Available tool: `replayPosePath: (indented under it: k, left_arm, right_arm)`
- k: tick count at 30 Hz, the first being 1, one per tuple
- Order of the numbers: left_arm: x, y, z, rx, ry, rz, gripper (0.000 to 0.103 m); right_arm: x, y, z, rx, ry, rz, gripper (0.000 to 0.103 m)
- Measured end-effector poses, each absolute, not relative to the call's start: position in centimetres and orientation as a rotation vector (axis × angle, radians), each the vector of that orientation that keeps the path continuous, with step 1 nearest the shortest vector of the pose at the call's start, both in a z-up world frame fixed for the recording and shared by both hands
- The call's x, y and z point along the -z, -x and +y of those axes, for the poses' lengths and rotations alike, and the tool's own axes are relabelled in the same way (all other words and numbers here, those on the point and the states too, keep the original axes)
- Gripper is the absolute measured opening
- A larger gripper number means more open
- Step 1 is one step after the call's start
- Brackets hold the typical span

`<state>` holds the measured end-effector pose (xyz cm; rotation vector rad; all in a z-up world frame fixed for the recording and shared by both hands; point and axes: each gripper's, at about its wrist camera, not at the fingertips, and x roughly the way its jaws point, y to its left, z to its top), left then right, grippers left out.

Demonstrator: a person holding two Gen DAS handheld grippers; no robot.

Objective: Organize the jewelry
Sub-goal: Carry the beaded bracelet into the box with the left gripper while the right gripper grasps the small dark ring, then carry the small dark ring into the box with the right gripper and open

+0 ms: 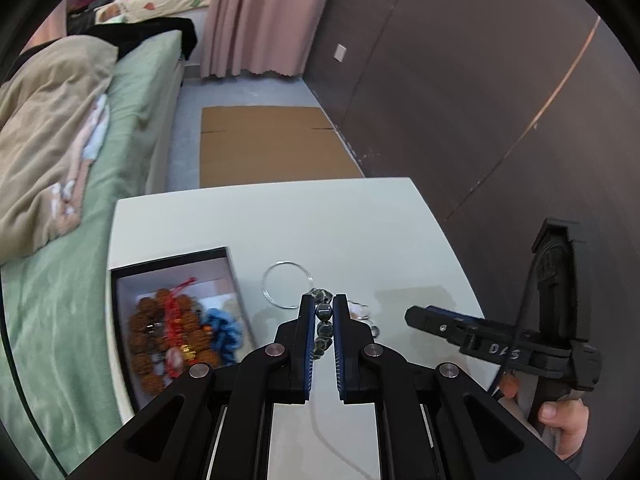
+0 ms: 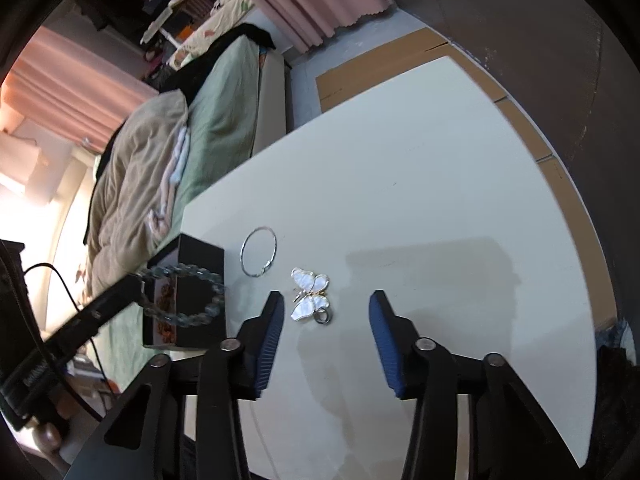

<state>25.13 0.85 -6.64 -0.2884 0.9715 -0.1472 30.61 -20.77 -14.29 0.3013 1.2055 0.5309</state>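
**Bead bracelet lifted beside the box**

The left gripper has its fingers clamped on the dark bead bracelet, held above the surface beside the black box at its left edge. The right gripper hangs with fingers apart over the butterfly brooch; the silver bangle lies nearby. Bare surface stretches to the far edge.

Dark grey-green bead bracelet hung clamped between the left gripper fingers, beside the black box. Box held brown bead string and blue item. Silver bangle and pearly butterfly brooch lay flat on white table.
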Motion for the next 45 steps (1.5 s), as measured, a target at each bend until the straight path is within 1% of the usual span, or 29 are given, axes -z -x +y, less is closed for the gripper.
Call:
replayPosePath:
  k: [1,4,13,18,19,21,24,27,35,42,45]
  left_arm:
    - [6.6,-24.9,1.3,0.144,0.294,0.967,0.008]
    - [6.4,-24.5,2.5,0.134,0.307,0.955,0.008]
    - [5.6,-22.3,5.6,0.127,0.352,0.919,0.008]
    - [4.9,-21.5,7.0,0.115,0.366,0.896,0.008]
    - [4.8,-21.4,7.3,0.112,0.368,0.893,0.008]
    - [4.8,-21.3,8.0,0.107,0.375,0.887,0.008]
    - [4.8,-21.0,8.6,0.104,0.386,0.885,0.008]
    - [5.1,-21.0,9.0,0.106,0.395,0.889,0.008]
    - [5.6,-21.5,9.1,0.131,0.42,0.889,0.009]
    - [6.0,-23.4,8.1,0.142,0.4,0.891,0.009]
    - [7.1,-24.5,8.2,0.112,0.391,0.93,0.01]
  right_arm:
    - [14.5,-30.6,-20.4,-0.532,-0.286,1.214,0.034]
    - [15.2,-30.6,-19.0,-0.514,-0.227,1.247,0.028]
    - [16.1,-30.4,-16.6,-0.447,-0.075,1.277,0.027]
    - [15.9,-30.1,-15.1,-0.408,0.036,1.261,0.028]
    - [15.9,-29.9,-14.8,-0.4,0.066,1.256,0.025]
    - [15.9,-29.5,-14.3,-0.395,0.108,1.254,0.015]
    - [15.8,-29.1,-14.0,-0.383,0.148,1.248,0.014]
    - [15.1,-28.9,-14.6,-0.391,0.109,1.241,0.014]
    - [11.2,-27.8,-15.9,-0.49,-0.047,1.165,0.014]
    - [9.9,-27.6,-15.4,-0.56,-0.104,1.132,0.014]
    - [9.8,-27.6,-15.1,-0.57,-0.114,1.128,0.014]
